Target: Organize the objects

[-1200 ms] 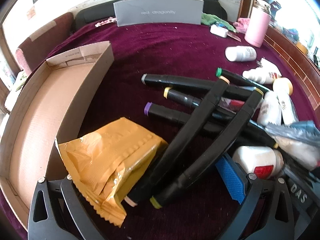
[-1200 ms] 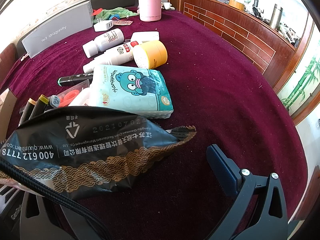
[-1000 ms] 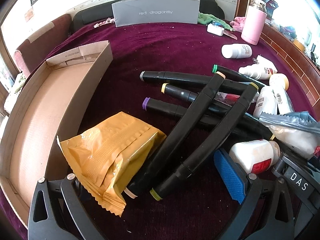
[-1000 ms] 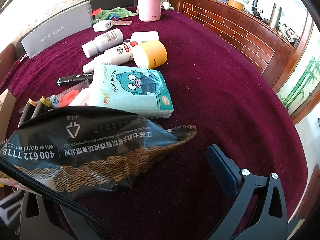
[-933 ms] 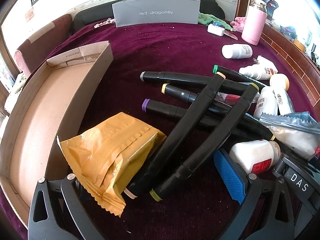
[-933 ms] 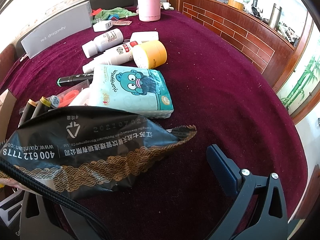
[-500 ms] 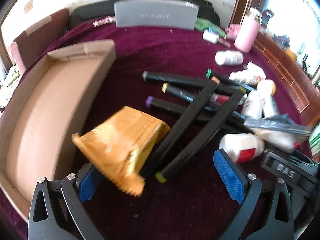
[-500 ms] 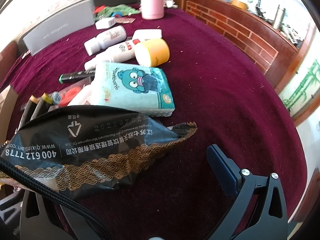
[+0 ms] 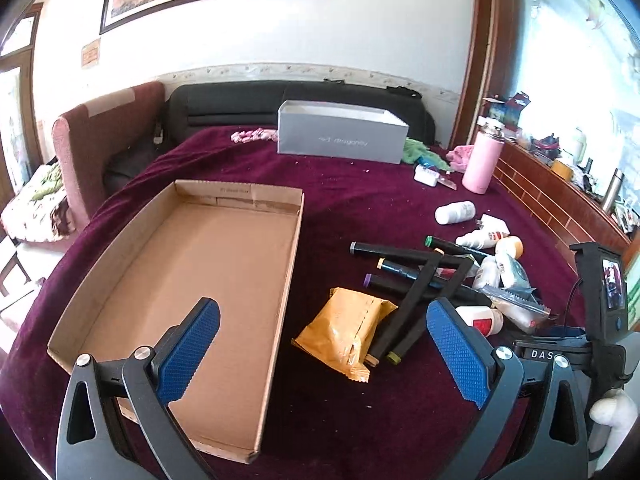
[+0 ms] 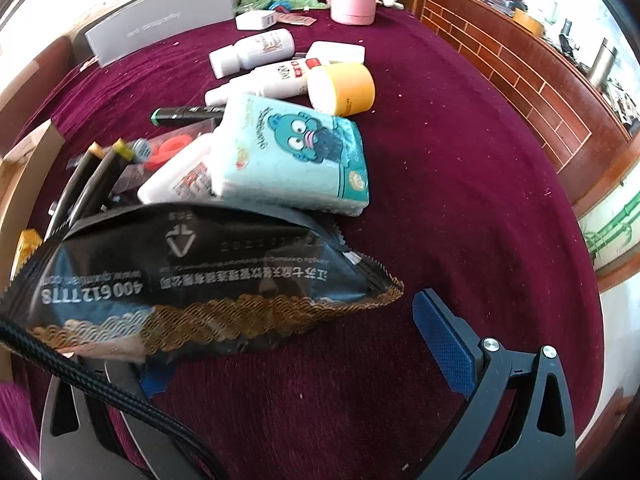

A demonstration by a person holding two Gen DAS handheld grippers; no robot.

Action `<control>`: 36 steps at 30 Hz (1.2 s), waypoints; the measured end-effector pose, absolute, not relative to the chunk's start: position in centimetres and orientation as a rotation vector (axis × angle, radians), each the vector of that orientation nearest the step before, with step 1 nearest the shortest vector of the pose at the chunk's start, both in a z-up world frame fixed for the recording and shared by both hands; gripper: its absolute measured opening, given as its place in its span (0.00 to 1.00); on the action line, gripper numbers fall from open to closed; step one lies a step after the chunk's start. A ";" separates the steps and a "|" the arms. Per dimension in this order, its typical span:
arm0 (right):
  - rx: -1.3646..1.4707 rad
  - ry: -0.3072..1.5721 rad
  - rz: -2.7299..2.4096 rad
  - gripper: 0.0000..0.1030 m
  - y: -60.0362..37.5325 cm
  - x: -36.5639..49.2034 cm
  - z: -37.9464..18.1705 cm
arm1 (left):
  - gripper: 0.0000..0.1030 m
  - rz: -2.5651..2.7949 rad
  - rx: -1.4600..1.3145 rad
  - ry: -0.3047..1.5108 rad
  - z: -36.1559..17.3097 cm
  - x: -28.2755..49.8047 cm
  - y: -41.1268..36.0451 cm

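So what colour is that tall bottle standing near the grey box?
Pink. The tall bottle with a silvery cap shows best in the left wrist view.

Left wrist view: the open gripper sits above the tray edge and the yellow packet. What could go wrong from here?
The yellow packet has two black markers leaning on its edge; lifting it may roll them across the cloth. The left gripper straddles the cardboard tray wall, so coming down could clip it. In the right wrist view a braided cable crosses the black foil packet and might snag.
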State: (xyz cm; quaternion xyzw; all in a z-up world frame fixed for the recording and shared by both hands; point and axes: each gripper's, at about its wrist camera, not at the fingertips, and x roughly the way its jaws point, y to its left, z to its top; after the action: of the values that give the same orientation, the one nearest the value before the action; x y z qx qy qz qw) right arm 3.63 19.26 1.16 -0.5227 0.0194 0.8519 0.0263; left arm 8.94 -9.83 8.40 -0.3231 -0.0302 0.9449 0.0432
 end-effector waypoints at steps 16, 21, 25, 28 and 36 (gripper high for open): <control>-1.044 0.028 2.869 0.99 23.6 10.1 8.5 | 0.98 2.815 -0.999 0.006 7.4 9.1 -7.1; -0.970 0.126 2.894 1.00 24.4 9.7 9.6 | 0.98 2.811 -1.001 0.154 7.6 7.5 -5.5; -1.043 0.233 2.933 1.00 24.5 8.8 8.6 | 0.98 2.780 -1.022 0.254 7.3 5.4 -4.0; -1.060 0.214 2.945 1.00 24.2 8.9 8.2 | 0.98 2.732 -1.086 0.275 6.2 3.6 -3.2; -1.076 0.256 2.932 1.00 25.3 9.4 6.9 | 0.98 2.639 -1.261 0.223 3.4 1.5 -1.5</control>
State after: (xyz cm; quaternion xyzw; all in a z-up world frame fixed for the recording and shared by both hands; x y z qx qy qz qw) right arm 9.44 25.26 6.92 -0.3434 0.0815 0.9356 0.0041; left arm 1.53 -1.49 3.38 -0.4276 0.0757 0.8948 0.1038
